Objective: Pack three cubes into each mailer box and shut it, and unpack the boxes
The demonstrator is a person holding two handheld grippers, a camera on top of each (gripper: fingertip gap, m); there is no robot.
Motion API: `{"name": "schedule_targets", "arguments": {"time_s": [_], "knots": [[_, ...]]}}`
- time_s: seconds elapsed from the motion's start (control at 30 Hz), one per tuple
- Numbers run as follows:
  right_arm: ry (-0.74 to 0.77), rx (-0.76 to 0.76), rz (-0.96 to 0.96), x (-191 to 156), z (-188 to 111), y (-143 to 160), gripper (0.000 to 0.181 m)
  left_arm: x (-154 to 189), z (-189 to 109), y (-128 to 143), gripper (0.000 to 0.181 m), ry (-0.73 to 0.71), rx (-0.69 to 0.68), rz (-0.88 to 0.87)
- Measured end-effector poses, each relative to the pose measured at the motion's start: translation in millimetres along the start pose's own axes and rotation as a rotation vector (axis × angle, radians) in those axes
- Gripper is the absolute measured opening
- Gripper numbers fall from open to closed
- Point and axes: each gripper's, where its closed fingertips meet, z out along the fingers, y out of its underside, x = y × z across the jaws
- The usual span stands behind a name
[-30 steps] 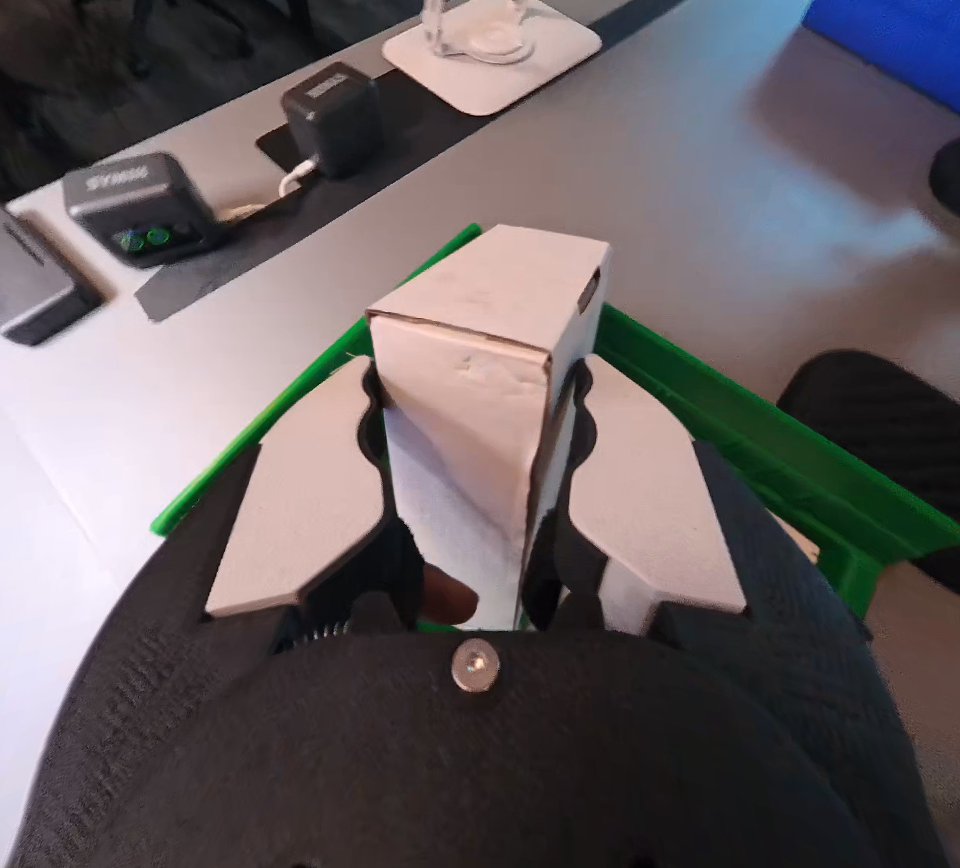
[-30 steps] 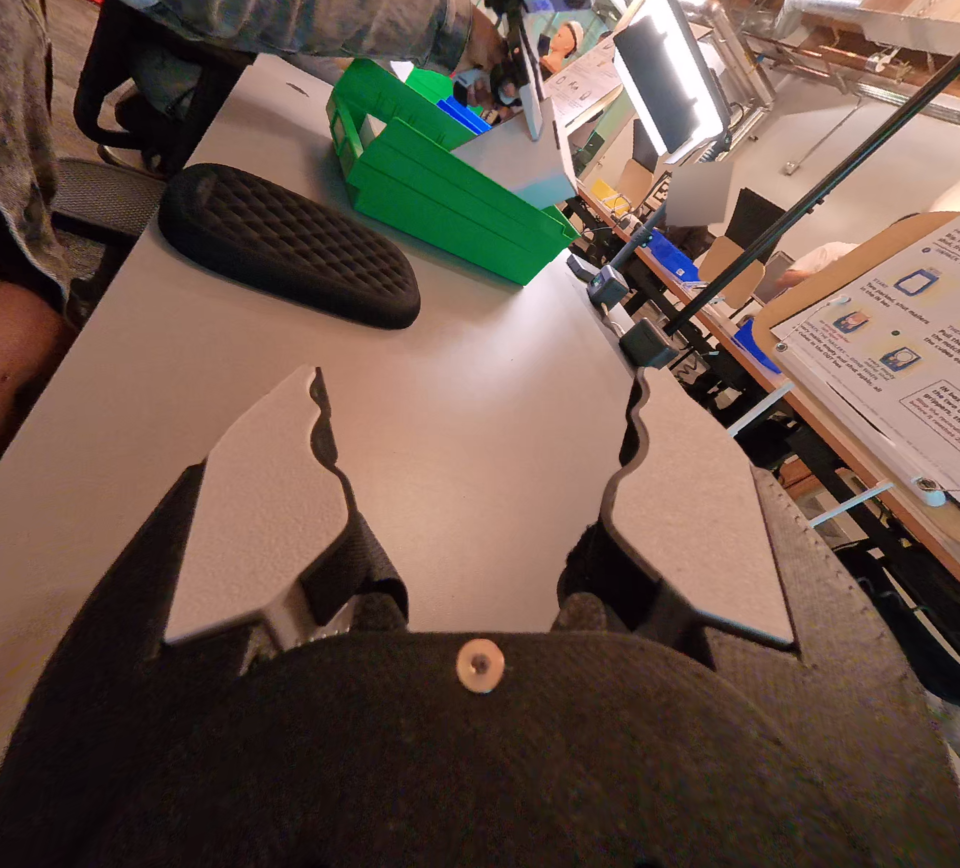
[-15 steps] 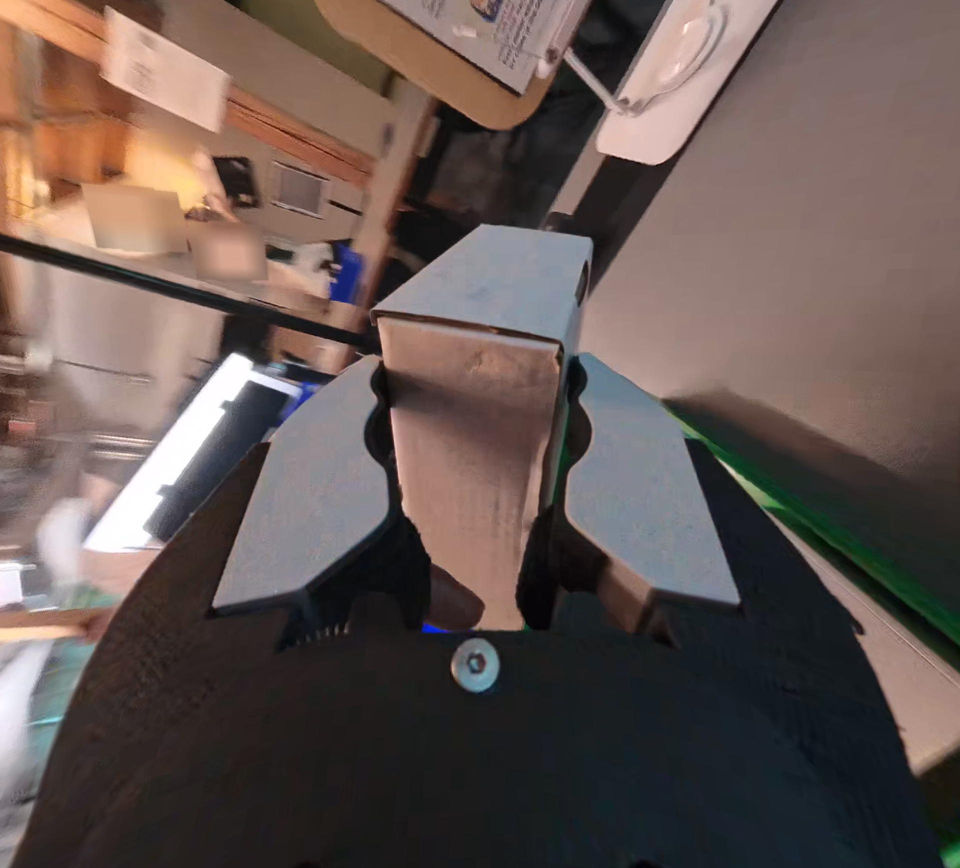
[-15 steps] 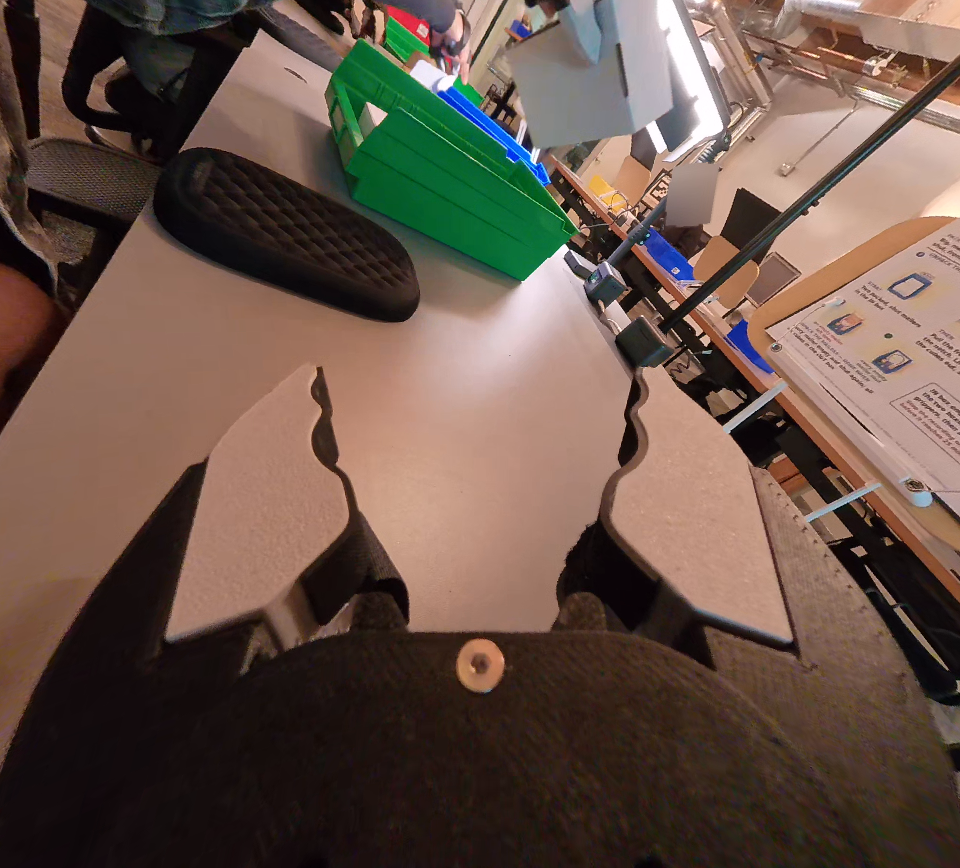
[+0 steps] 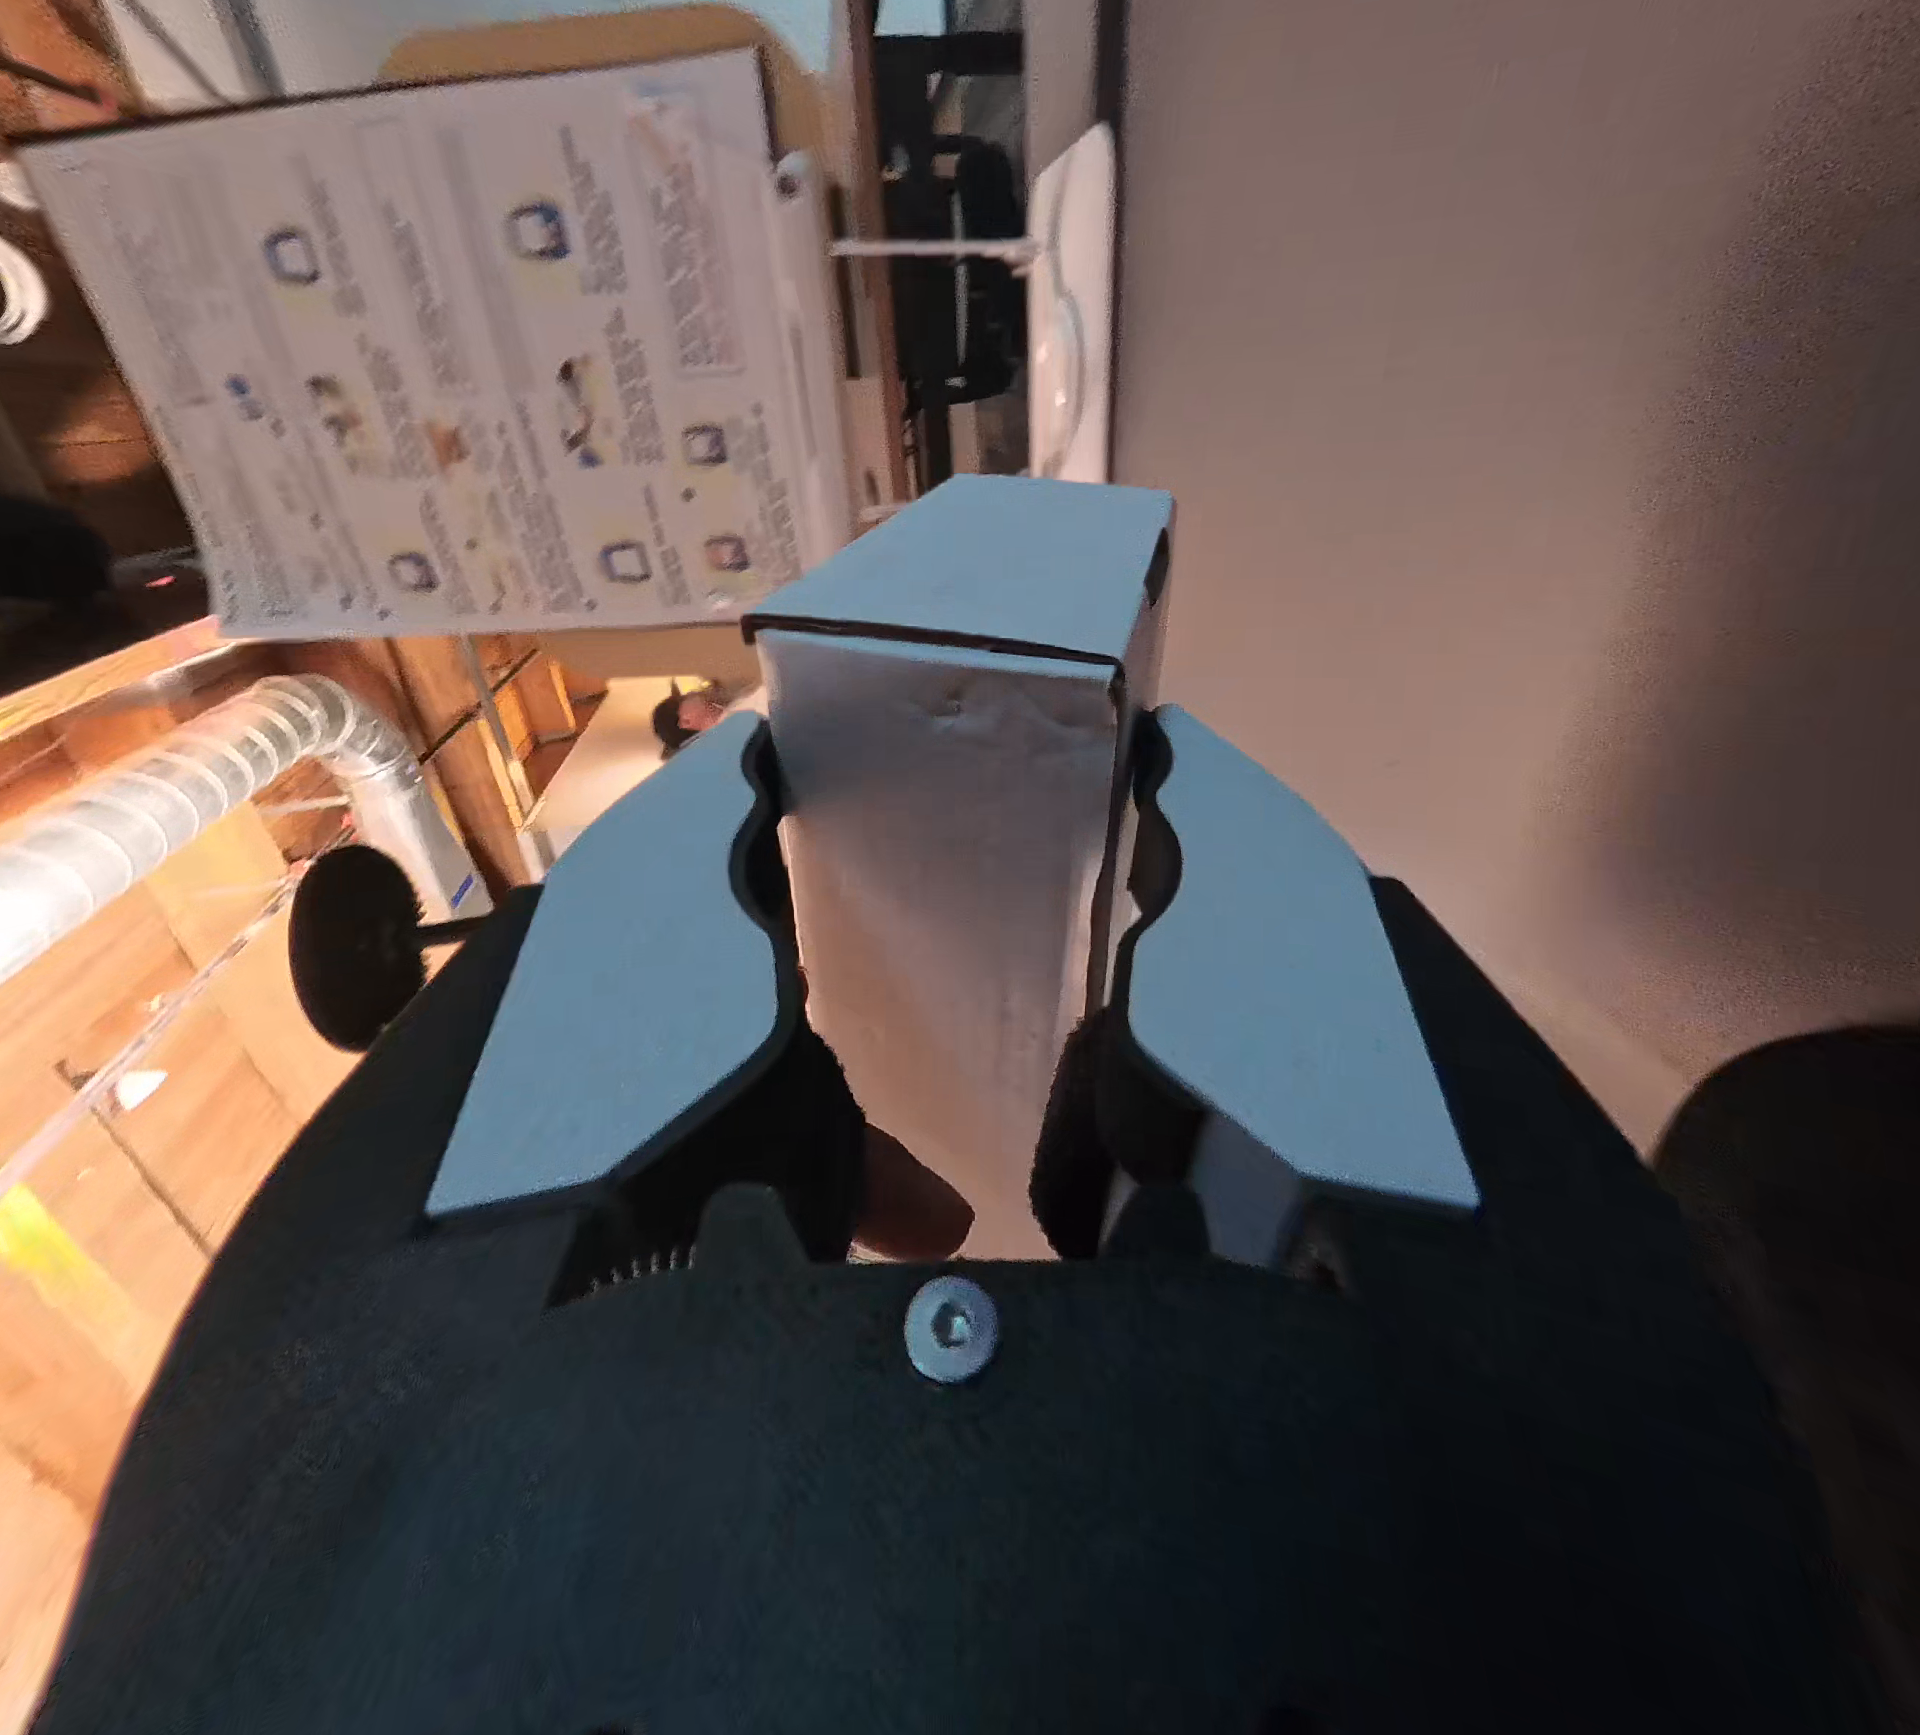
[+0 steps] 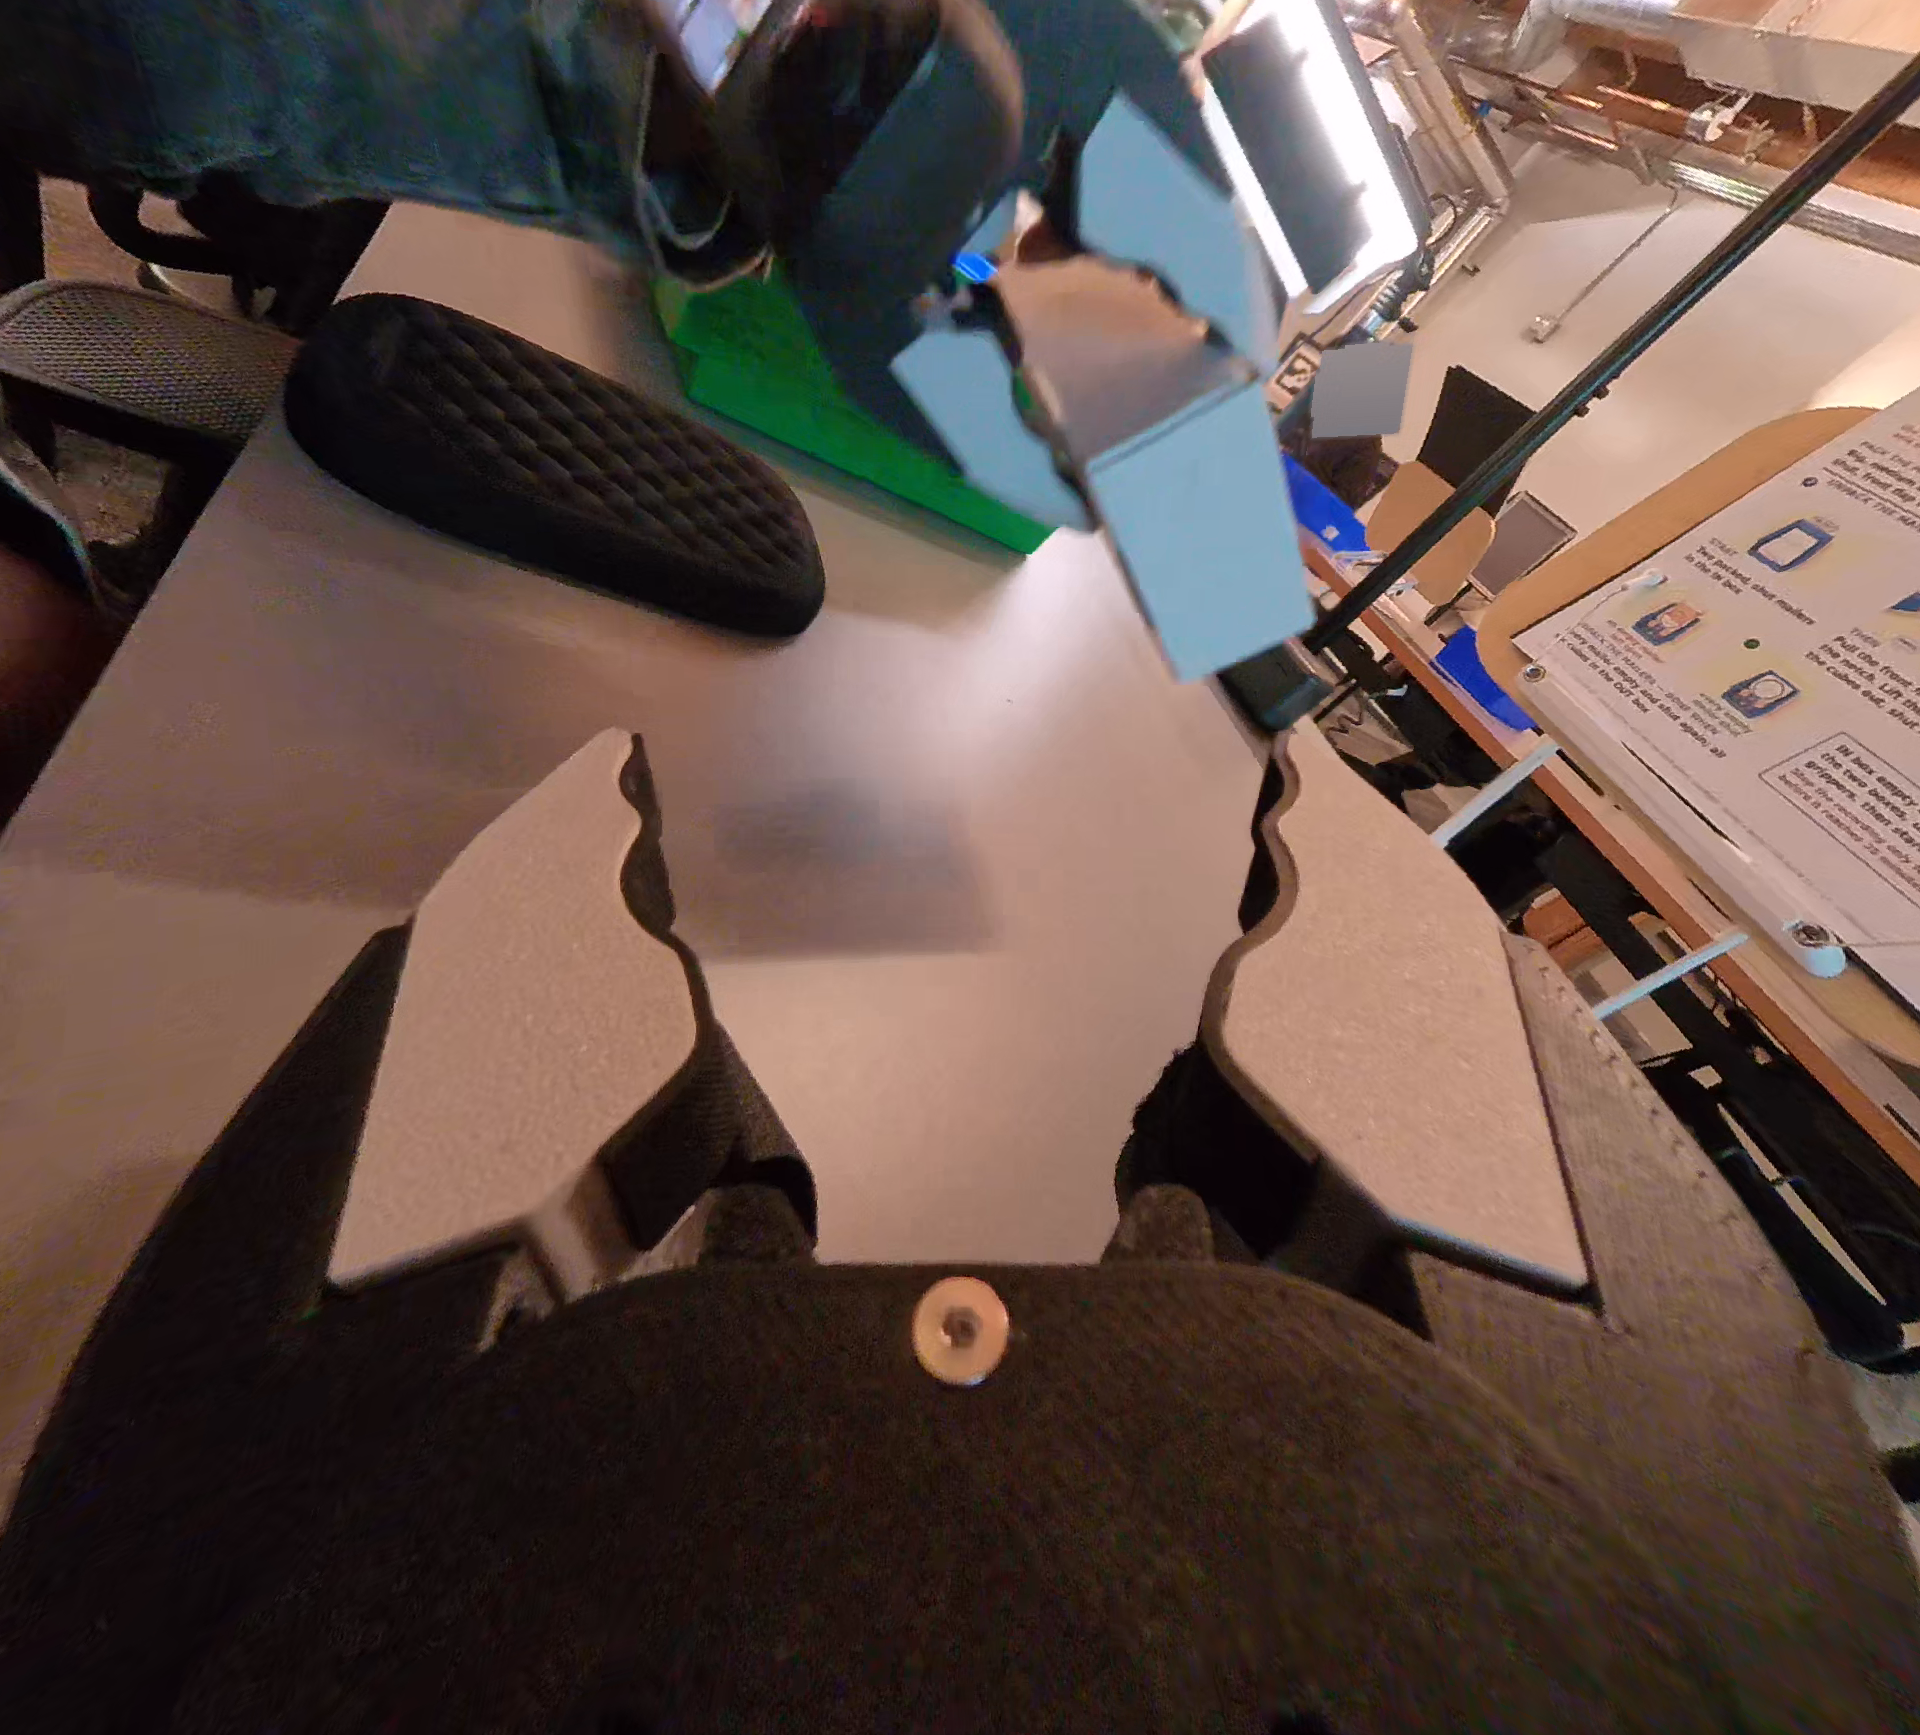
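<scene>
Gripping a closed white box (image 5: 951, 864) between its jaws, the left gripper (image 5: 951, 812) holds it in the air, long axis pointing straight ahead beyond the fingertips. The right gripper (image 6: 951, 875) gapes empty over the table (image 6: 935, 1093); beyond its jaws lie a black pad (image 6: 551, 464) and green bin (image 6: 790, 397).

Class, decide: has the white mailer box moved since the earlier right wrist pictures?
Yes. The white mailer box, clamped in the left gripper, has come out of the green bin toward the camera.
</scene>
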Motion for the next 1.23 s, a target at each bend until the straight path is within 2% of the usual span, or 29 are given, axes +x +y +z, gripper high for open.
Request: {"name": "schedule_targets", "arguments": {"time_s": [0.17,0.37,0.57,0.8,0.9,1.0,1.07,1.1,1.17,1.23], "knots": [[0.028,0.002,0.005,5.9,-4.4,1.4,0.109,45.3,8.1,-39.3,0.065,0.095,0.051,0.007],[0.037,-0.017,0.005,8.8,-8.6,6.0,0.110,71.0,3.2,-72.7,0.065,0.165,0.104,-0.045],[0.035,-0.054,0.042,10.9,-17.0,18.3,0.112,79.1,-5.7,-79.3,0.063,0.152,0.058,-0.065],[0.045,-0.048,0.069,13.8,-22.5,21.2,0.114,102.0,-13.1,-89.5,0.065,0.186,0.079,-0.102],[0.046,-0.047,0.074,14.3,-22.7,20.9,0.112,107.5,-19.1,-92.5,0.076,0.270,0.147,-0.218],[0.061,-0.057,0.097,17.3,-22.1,22.1,0.111,104.1,-39.8,-98.9,0.093,0.460,0.302,-0.487],[0.089,-0.065,0.132,22.0,-21.2,21.8,0.110,86.4,-49.2,-84.5,0.098,0.512,0.367,-0.718],[0.105,-0.069,0.151,24.3,-19.9,21.2,0.108,77.7,-48.4,-66.8,0.100,0.503,0.356,-0.822],[0.119,-0.083,0.228,24.9,-14.0,21.3,0.099,71.4,-41.2,-21.3,0.103,0.475,0.272,-1.007],[0.112,-0.165,0.317,20.6,-4.6,30.1,0.085,80.7,-36.7,10.2,0.103,0.530,0.209,-1.158]]}}
